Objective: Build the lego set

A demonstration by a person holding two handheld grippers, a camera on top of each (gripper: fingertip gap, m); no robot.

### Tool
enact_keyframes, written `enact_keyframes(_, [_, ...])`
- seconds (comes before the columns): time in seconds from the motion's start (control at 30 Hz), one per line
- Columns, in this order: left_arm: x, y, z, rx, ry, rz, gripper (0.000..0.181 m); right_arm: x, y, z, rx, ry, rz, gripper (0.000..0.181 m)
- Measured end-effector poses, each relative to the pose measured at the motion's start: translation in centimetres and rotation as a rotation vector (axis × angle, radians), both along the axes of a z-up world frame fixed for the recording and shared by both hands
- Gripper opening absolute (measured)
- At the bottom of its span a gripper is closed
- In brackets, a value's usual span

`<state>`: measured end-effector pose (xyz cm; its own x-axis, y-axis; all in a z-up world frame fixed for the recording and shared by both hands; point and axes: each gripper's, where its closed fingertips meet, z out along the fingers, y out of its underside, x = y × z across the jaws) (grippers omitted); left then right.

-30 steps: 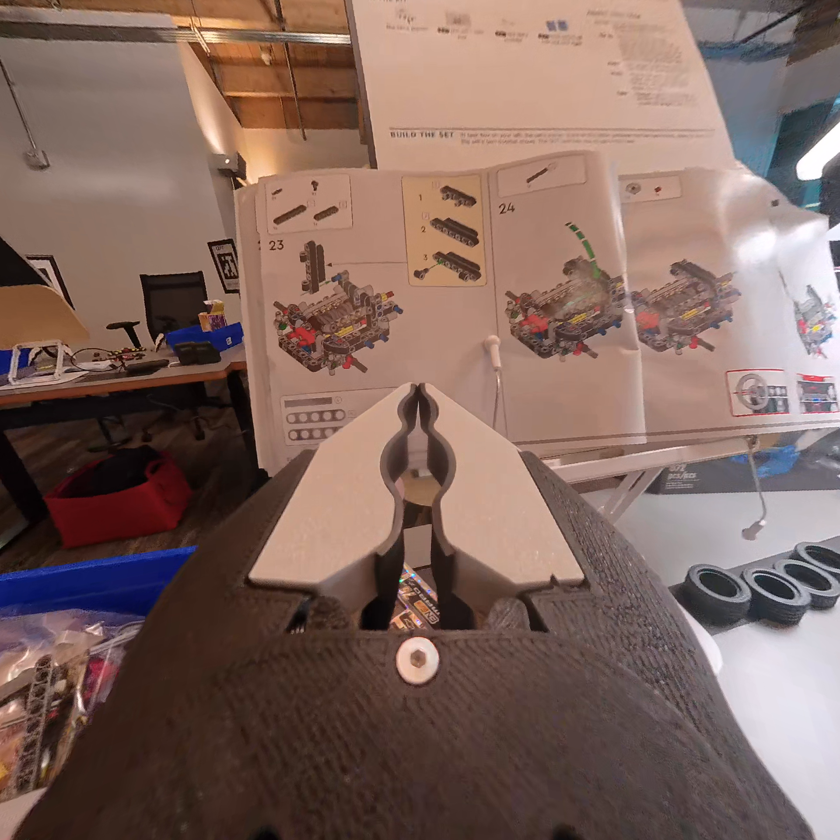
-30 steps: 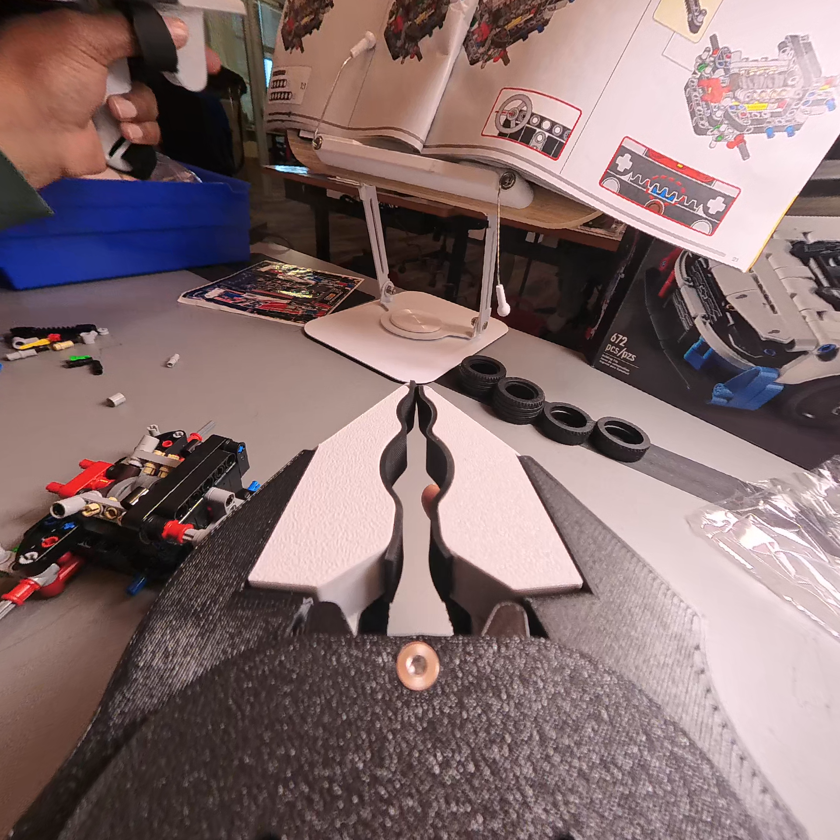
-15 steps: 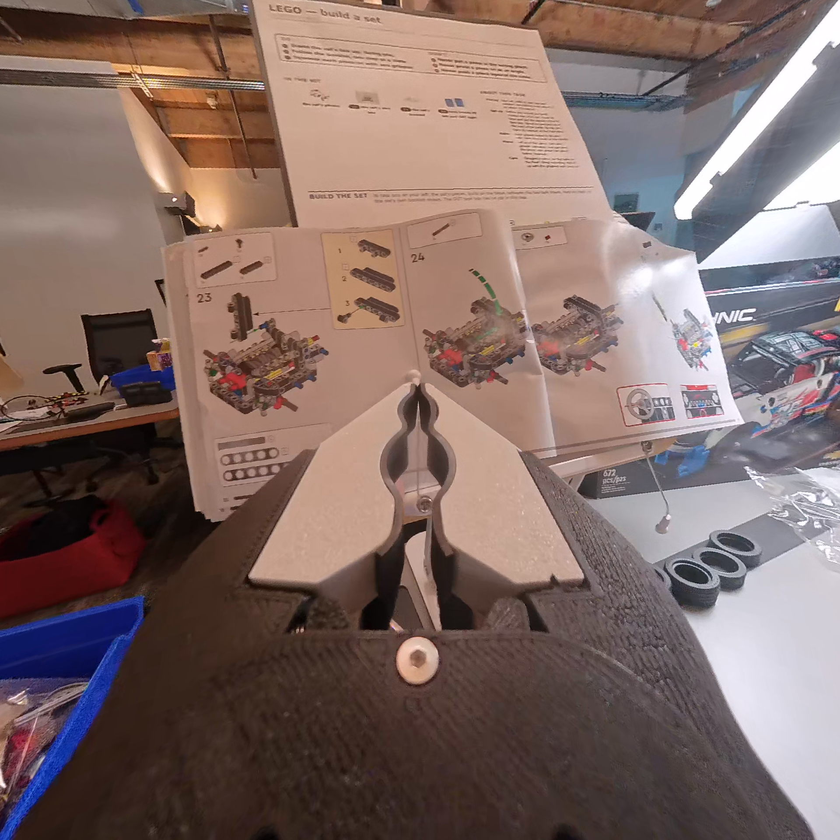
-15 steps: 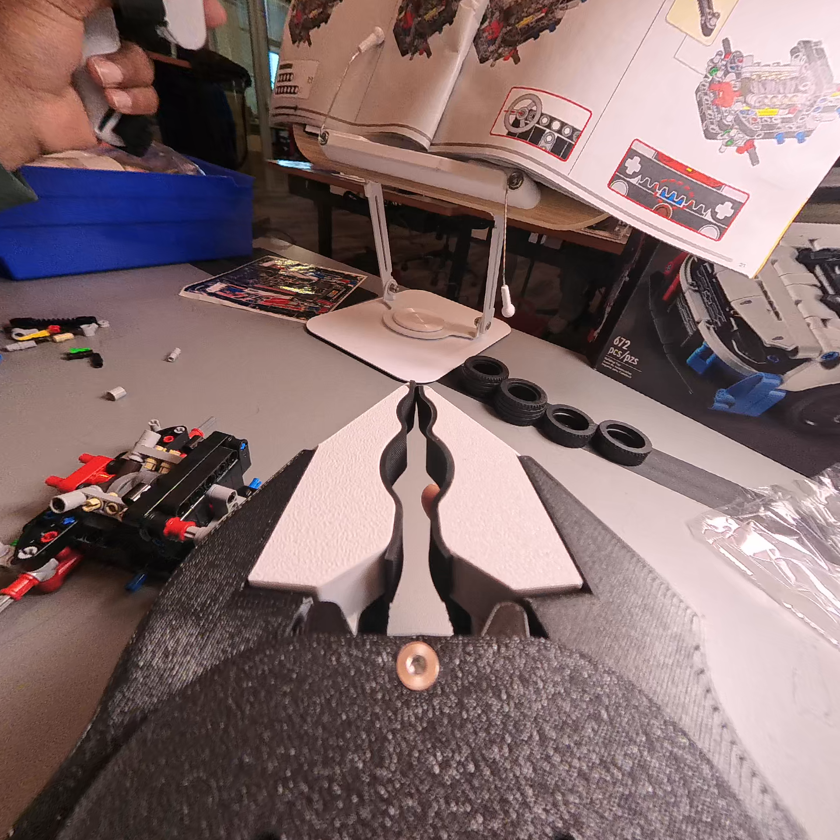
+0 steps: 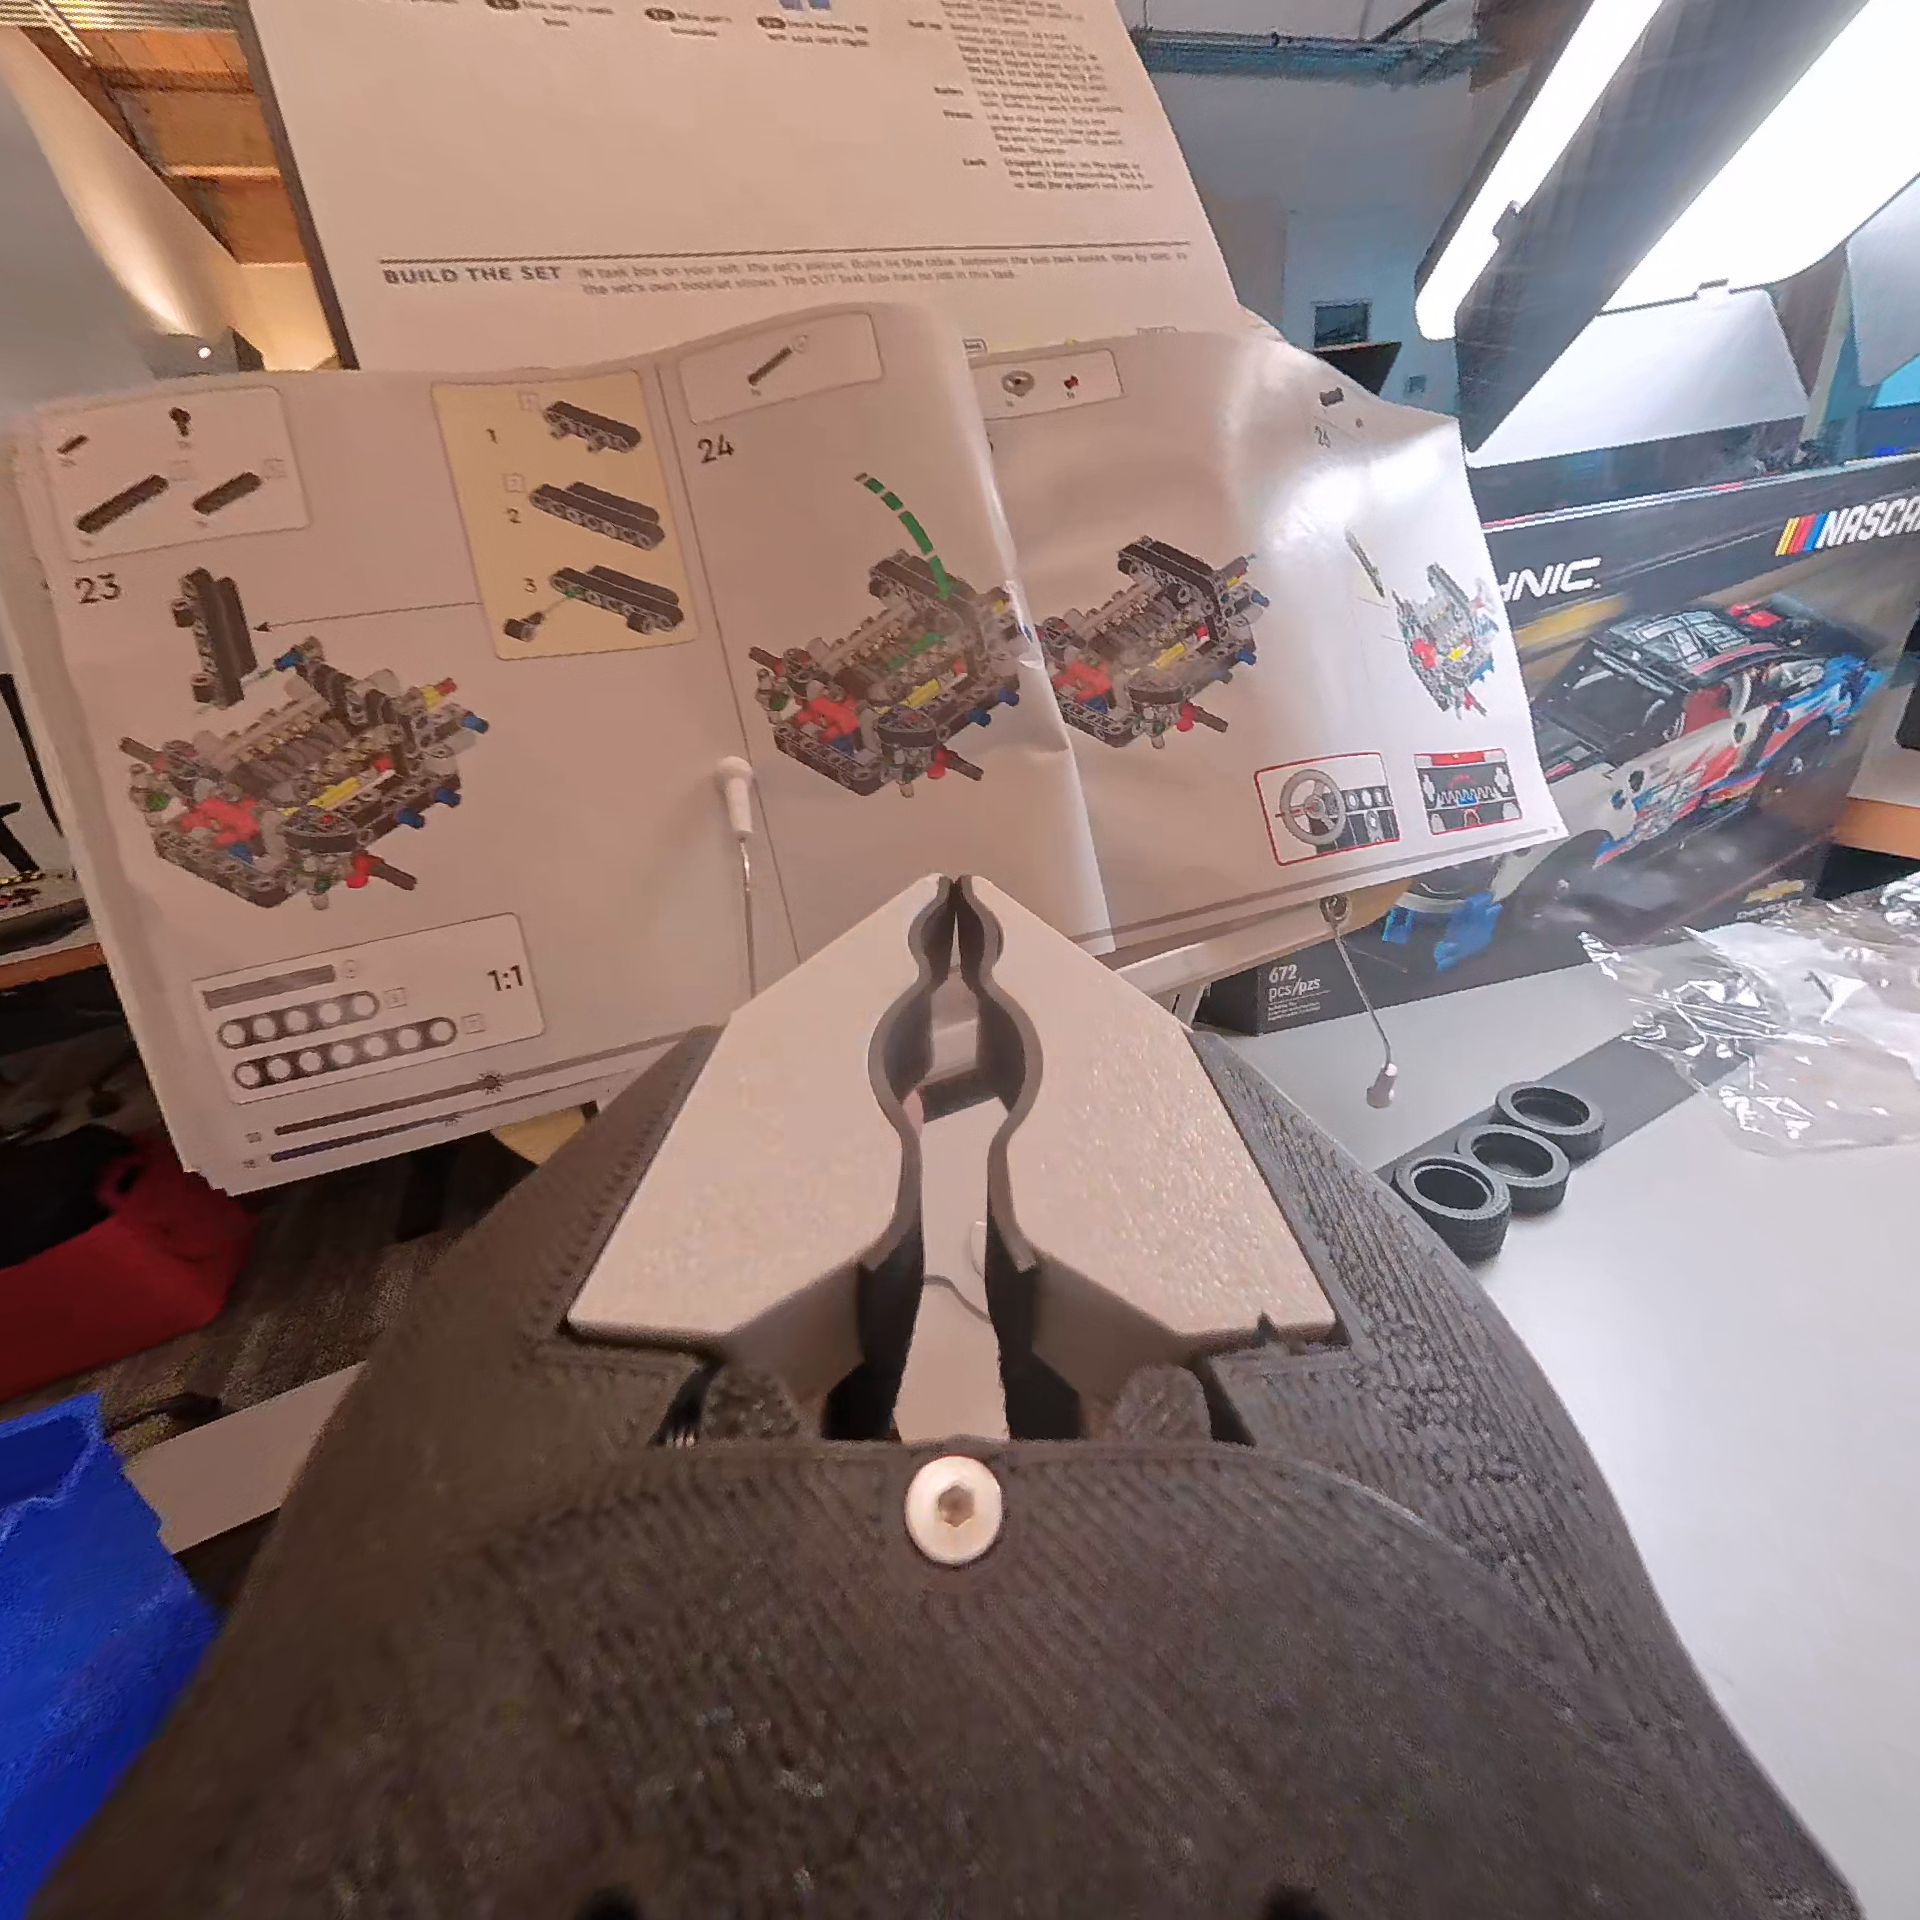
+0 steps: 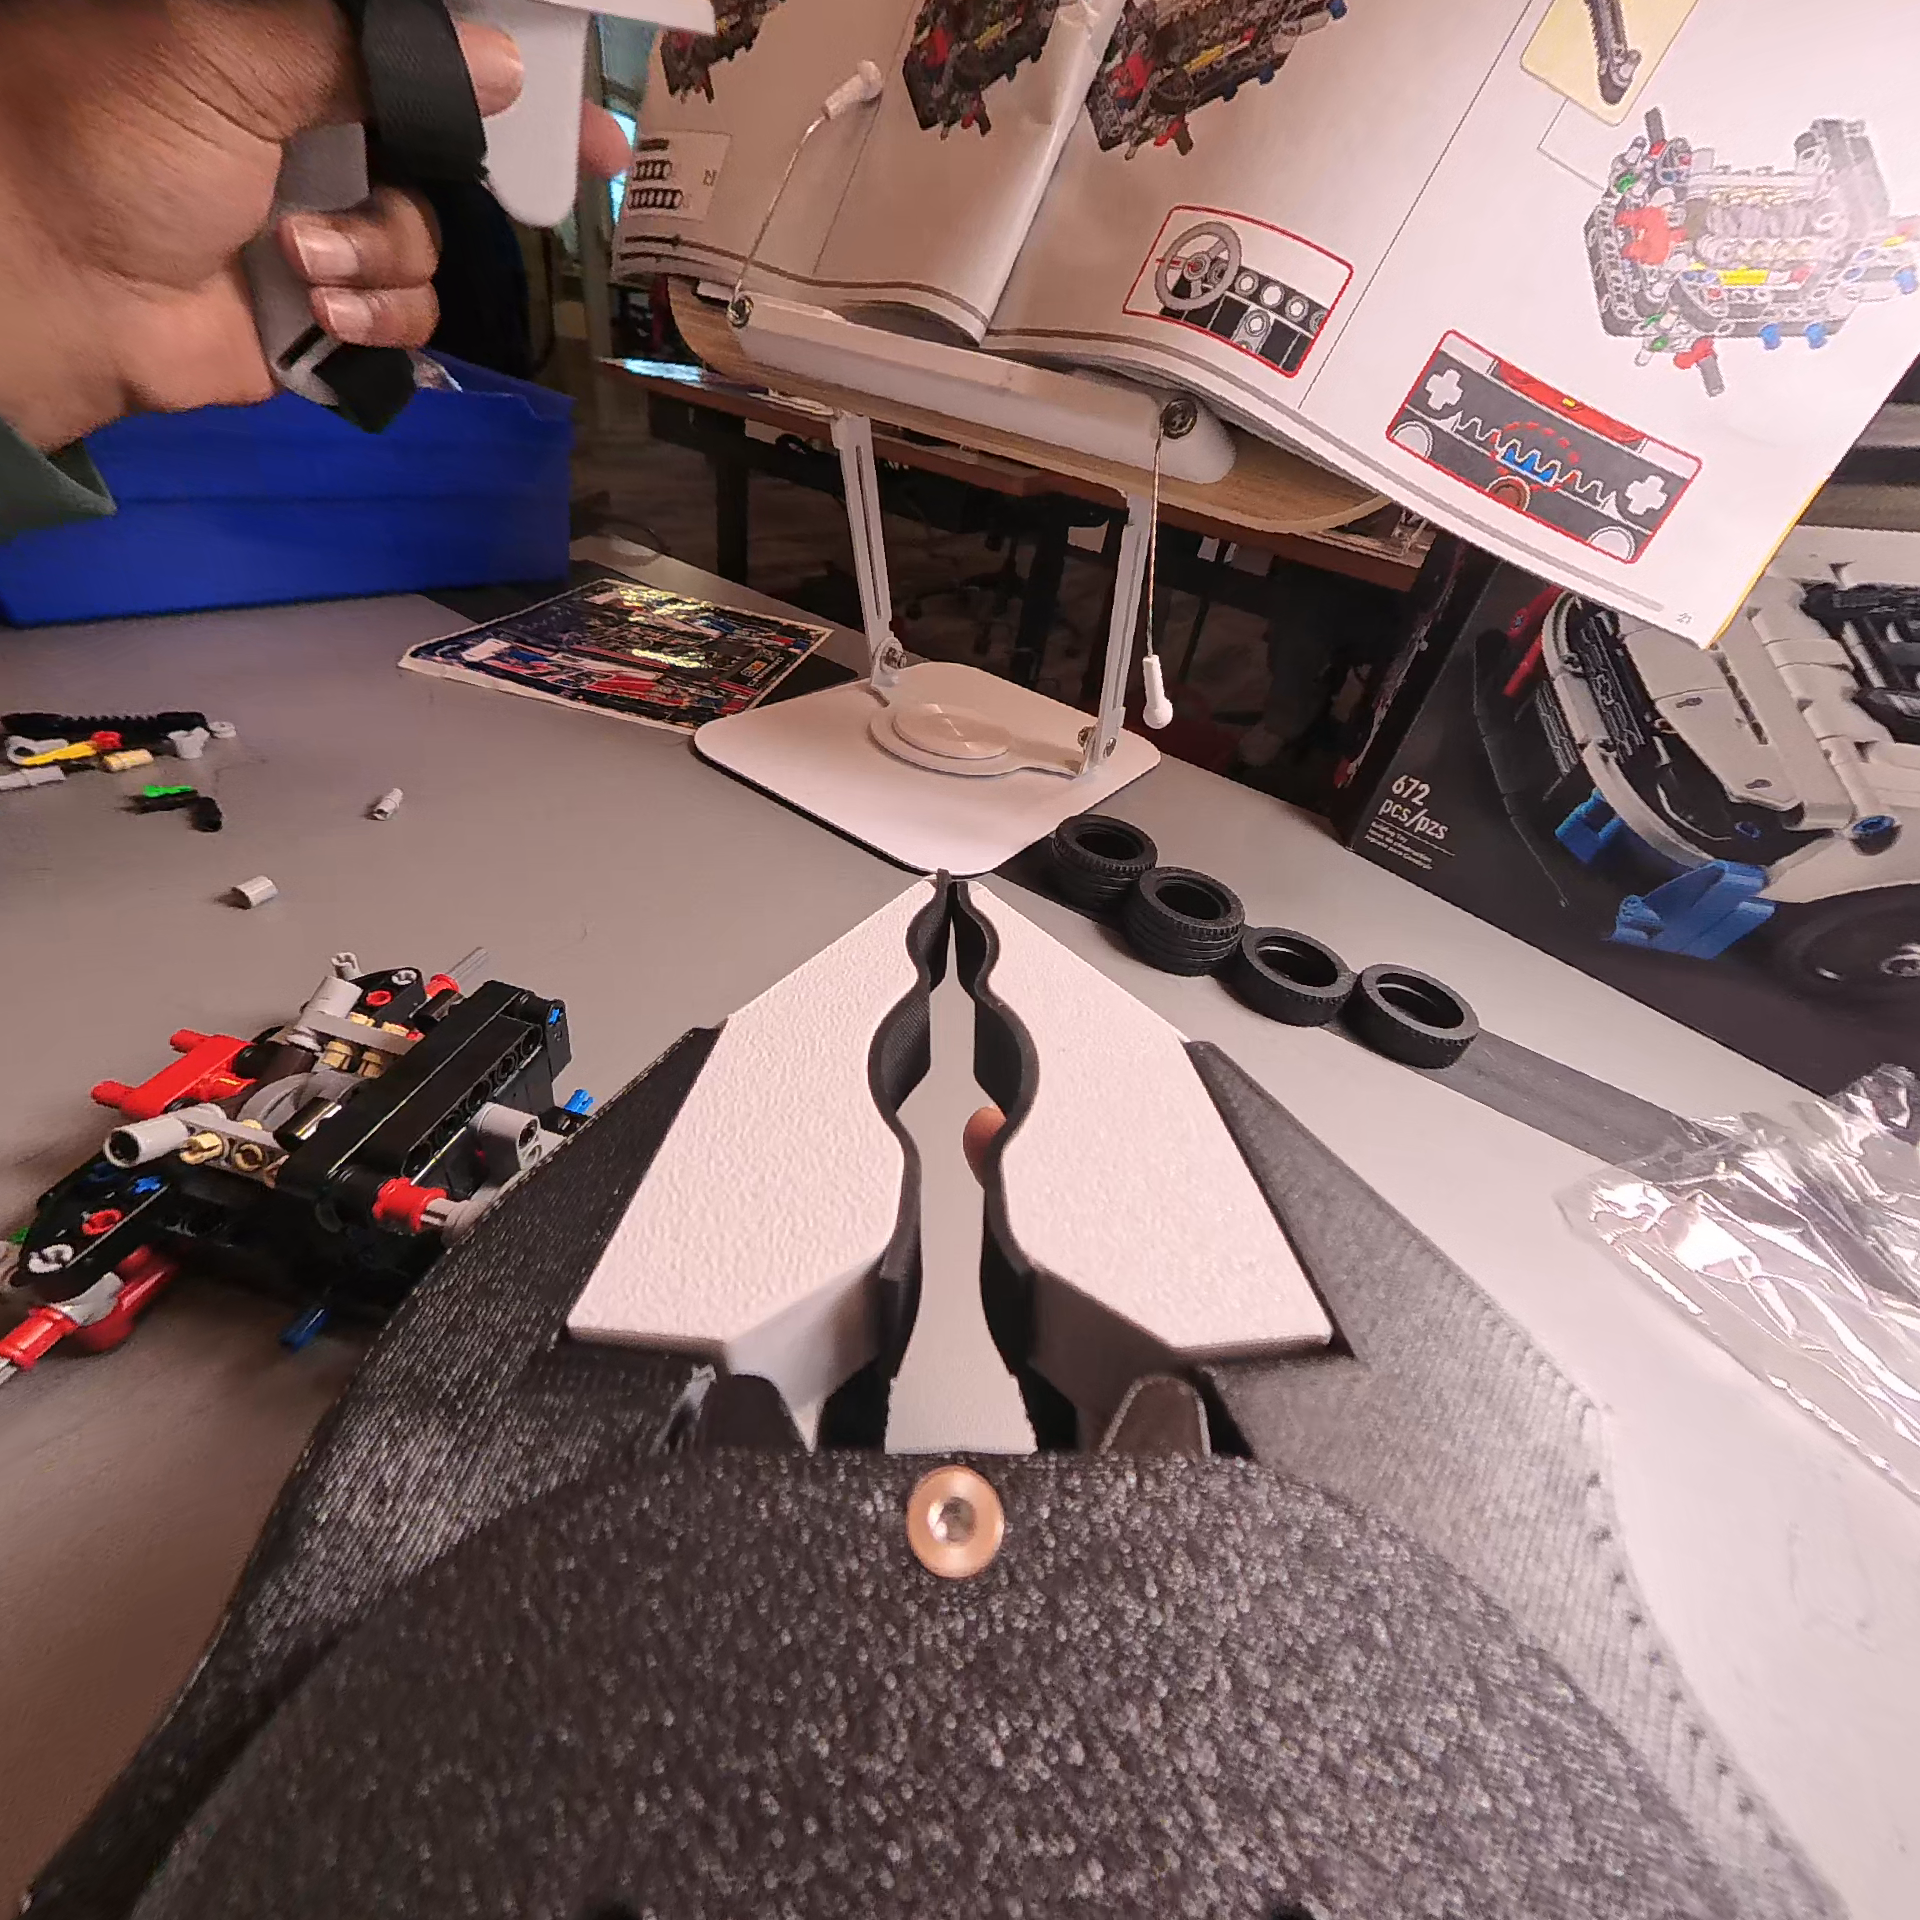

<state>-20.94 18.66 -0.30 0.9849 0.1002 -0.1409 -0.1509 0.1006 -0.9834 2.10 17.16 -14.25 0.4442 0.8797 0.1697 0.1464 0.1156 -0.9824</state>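
Observation:
The partly built black, grey and red lego assembly (image 6: 312, 1122) lies on the grey table left of my right gripper (image 6: 951, 896). The right gripper is shut, tips together, low over the table; a small tan spot shows through the gap between its fingers and I cannot tell what it is. My left gripper (image 5: 954, 896) is shut and empty, held up in front of the open instruction booklet (image 5: 644, 707) on its stand. A hand (image 6: 187, 208) holds that left gripper's handle at the top left of the right wrist view. Loose small pieces (image 6: 104, 748) lie at the far left.
Several black tyres (image 6: 1247, 945) sit in a row right of the white stand base (image 6: 925, 769); they also show in the left wrist view (image 5: 1496, 1164). The set's box (image 6: 1662, 790), a clear plastic bag (image 6: 1766, 1226), a sticker sheet (image 6: 623, 655) and a blue bin (image 6: 291, 499) surround the work area. Left tips to right tips: about 25 centimetres.
The left gripper has swung right, from over the blue bin to the booklet, and come closer to it. The hand looms larger in the right wrist view. The right gripper has barely moved.

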Motion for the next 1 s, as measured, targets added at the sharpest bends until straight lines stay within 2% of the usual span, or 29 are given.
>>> enact_keyframes(0.2, [0.9, 0.1, -0.1, 0.0, 0.01, -0.021, 0.0, 0.0, 0.0, -0.1, 0.006, -0.007, -0.007, 0.0])
enact_keyframes(0.43, [0.9, 1.0, 1.9, 0.066, -0.02, -0.019, 0.0, 0.2, 0.6, 0.0, -0.011, 0.005, -0.036, 0.0])
enact_keyframes(0.67, [1.6, 2.6, -0.5, 0.012, -0.052, -0.028, 0.0, 0.1, 0.2, 0.0, -0.021, 0.011, 0.0, 0.0])
enact_keyframes(1.0, [1.6, 1.9, 0.7, 0.052, -0.026, -0.013, 0.0, -0.4, -0.3, -0.2, 0.028, -0.024, 0.025, 0.0])
